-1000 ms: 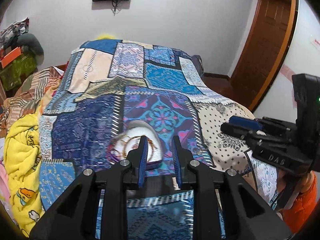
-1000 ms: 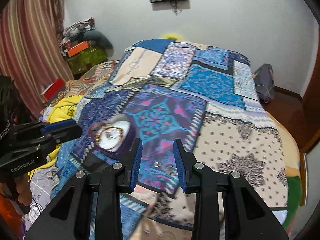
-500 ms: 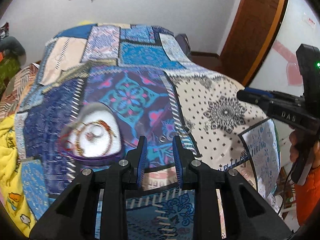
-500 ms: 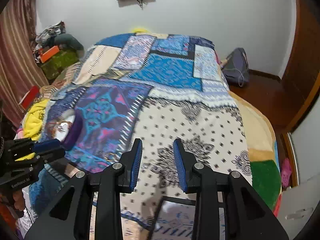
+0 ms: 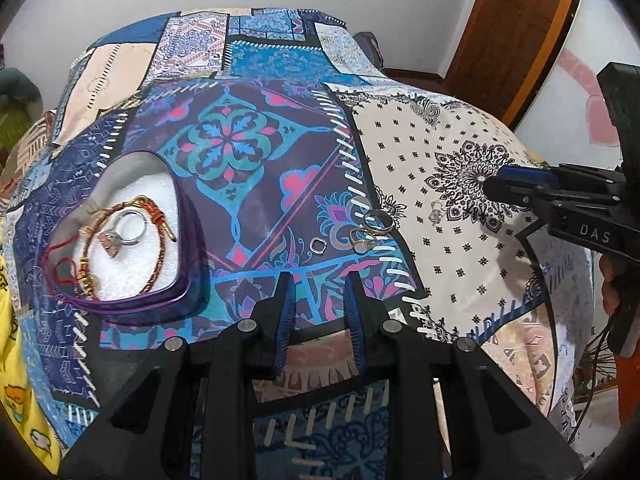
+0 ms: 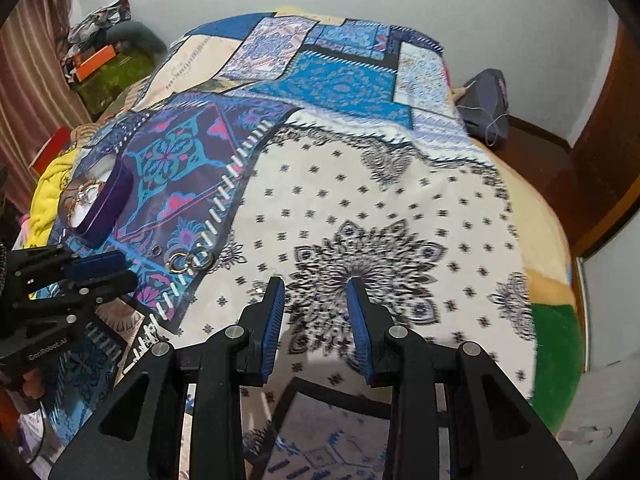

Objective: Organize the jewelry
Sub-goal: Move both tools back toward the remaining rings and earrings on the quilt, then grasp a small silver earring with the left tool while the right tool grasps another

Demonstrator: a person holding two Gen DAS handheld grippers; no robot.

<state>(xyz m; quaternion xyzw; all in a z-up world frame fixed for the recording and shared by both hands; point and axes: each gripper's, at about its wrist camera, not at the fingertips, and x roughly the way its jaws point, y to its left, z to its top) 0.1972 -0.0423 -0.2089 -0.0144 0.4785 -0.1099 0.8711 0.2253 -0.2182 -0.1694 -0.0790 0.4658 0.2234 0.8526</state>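
- Left wrist view: left gripper [image 5: 318, 280] partly open, holding nothing, above rings [image 5: 370, 230] beside the heart-shaped box [image 5: 188, 216].
- Right gripper [image 6: 315, 286] partly open, also without anything, over the bedspread [image 6: 400, 208].

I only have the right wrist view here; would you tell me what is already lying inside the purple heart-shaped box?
Observer: On the left wrist view, the heart-shaped box holds a silver ring with a pale stone, on white padding.
Operator: Thank you. Anything else in there?
Observer: Yes, a red and gold cord bracelet loops around that ring.
Operator: I see two rings on the blanket near the stitching. Are there more loose pieces?
Observer: Besides those, a small silver squarish ring lies left of the gold rings, and a tiny silvery piece lies on the white patch near the right gripper.
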